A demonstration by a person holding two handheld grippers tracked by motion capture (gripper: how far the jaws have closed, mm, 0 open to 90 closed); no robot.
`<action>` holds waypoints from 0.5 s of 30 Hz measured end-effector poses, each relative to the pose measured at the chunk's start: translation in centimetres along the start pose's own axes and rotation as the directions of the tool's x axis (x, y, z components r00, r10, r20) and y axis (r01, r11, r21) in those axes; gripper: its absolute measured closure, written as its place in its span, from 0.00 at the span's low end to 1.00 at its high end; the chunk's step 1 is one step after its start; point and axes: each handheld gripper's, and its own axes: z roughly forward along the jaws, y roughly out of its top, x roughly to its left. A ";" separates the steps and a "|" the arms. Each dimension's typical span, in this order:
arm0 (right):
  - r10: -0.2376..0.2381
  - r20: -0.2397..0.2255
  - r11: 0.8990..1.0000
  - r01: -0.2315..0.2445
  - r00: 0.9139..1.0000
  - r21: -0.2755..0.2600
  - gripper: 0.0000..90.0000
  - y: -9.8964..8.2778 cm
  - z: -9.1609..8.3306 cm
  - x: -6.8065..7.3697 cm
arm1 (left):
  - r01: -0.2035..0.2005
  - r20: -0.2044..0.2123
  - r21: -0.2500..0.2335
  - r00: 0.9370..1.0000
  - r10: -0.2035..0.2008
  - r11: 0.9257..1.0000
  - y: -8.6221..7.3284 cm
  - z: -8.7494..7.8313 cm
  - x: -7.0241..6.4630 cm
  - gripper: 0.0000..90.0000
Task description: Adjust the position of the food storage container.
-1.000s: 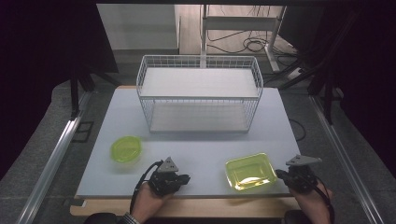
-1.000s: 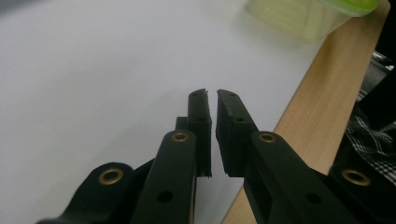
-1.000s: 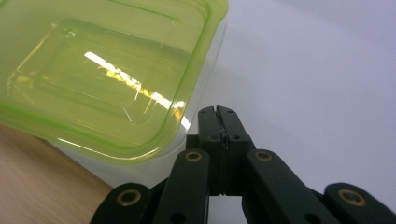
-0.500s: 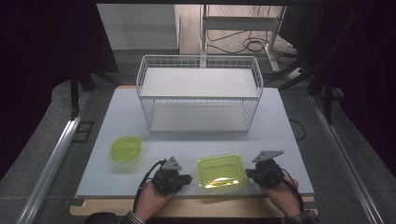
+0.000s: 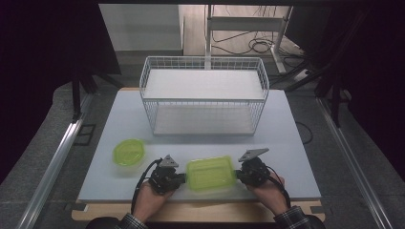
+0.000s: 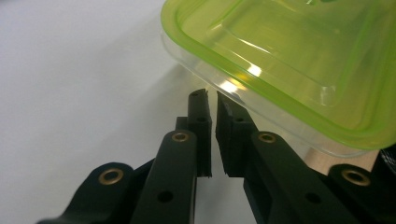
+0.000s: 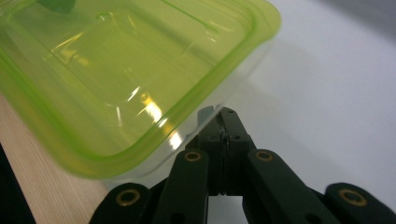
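One rectangular green-lidded container (image 5: 210, 173) is seen at the near edge of the white table (image 5: 296, 143), lid up, its long axis laid left to right across the table, with a slight tilt so the right end sits a touch farther away. It is flanked by two grippers, one at each short end.

The left gripper (image 5: 183, 178) is set against the container's left end. In the left gripper view (image 6: 212, 100) its jaws are drawn almost together, a thin slit left between the pads, and nothing is pinched; the tips are placed just beside the clear wall under the green rim (image 6: 280, 56), and contact cannot be confirmed.

The right gripper (image 5: 237, 173) is set against the right end. In the right gripper view (image 7: 219, 112) its jaws are pressed fully together, empty, with the tips tucked close under the lid's corner (image 7: 140, 84); whether they touch the clear wall cannot be told.

Now the count: two hands, two grippers, one rectangular container. One round green lid (image 5: 129, 152) is lying flat to the left, well apart from the left gripper. One white wire basket (image 5: 204, 98) is standing at the far middle of the table, with two levels visible inside it.
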 end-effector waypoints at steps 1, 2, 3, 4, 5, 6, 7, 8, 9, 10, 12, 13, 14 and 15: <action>-0.004 0.009 1.000 0.004 1.000 -0.001 0.99 0.1 0.1 0.1 | -0.001 -0.001 0.005 1.000 0.001 1.000 0.0 0.0 0.1 0.94; -0.010 0.010 1.000 0.010 1.000 -0.002 0.98 0.2 0.3 0.1 | 0.001 0.003 0.006 1.000 -0.001 1.000 -0.1 -0.1 0.1 0.94; -0.009 0.011 1.000 0.009 1.000 -0.003 0.98 0.1 0.4 0.1 | 0.002 0.007 0.009 1.000 -0.002 1.000 -0.2 -0.1 0.1 0.94; -0.013 0.023 1.000 0.013 1.000 -0.003 0.98 0.0 0.4 0.0 | 0.003 0.007 0.012 1.000 -0.003 1.000 -0.2 -0.1 0.1 0.93; -0.019 0.040 1.000 0.019 0.999 0.004 0.97 -0.1 0.4 0.0 | -0.002 -0.009 0.017 1.000 0.002 1.000 -0.3 -0.2 0.1 0.92; -0.024 0.061 1.000 0.024 0.998 0.004 0.96 -0.4 0.4 -0.3 | -0.003 -0.013 0.018 1.000 0.004 1.000 -0.4 -0.3 0.1 0.92; -0.022 0.062 1.000 0.022 0.998 0.000 0.96 -0.5 0.3 -0.4 | -0.005 -0.023 0.017 1.000 0.005 1.000 -0.5 -0.6 0.3 0.91; -0.013 0.068 1.000 0.014 0.998 -0.012 0.95 -0.7 -0.1 -0.6 | -0.003 -0.030 0.014 1.000 0.003 1.000 -0.5 -0.9 0.4 0.90; -0.015 0.082 1.000 0.016 0.997 -0.015 0.94 -0.8 -0.3 -0.8 | -0.003 -0.048 0.010 0.999 0.003 1.000 -0.7 -1.3 0.5 0.90; -0.013 0.104 1.000 0.015 0.995 -0.024 0.93 -1.0 -0.8 -0.9 | 0.000 -0.060 -0.001 0.998 0.000 1.000 -1.0 -1.7 0.7 0.88; -0.002 0.105 0.998 0.008 0.994 -0.063 0.88 -1.3 -1.6 -1.2 | -0.004 -0.074 -0.021 0.997 0.002 1.000 -1.3 -2.4 0.9 0.79; -0.002 0.103 0.997 0.010 0.995 -0.078 0.86 -1.4 -1.8 -1.3 | -0.010 -0.093 -0.039 0.996 0.006 0.999 -1.5 -3.0 0.9 0.75; -0.010 0.103 0.995 0.020 0.995 -0.097 0.81 -1.5 -2.2 -1.3 | -0.011 -0.108 -0.055 0.994 0.005 0.998 -1.7 -3.4 0.9 0.67; -0.017 0.106 0.993 0.028 0.994 -0.111 0.77 -1.7 -2.4 -1.2 | -0.014 -0.118 -0.073 0.993 0.006 0.997 -1.8 -3.7 0.9 0.61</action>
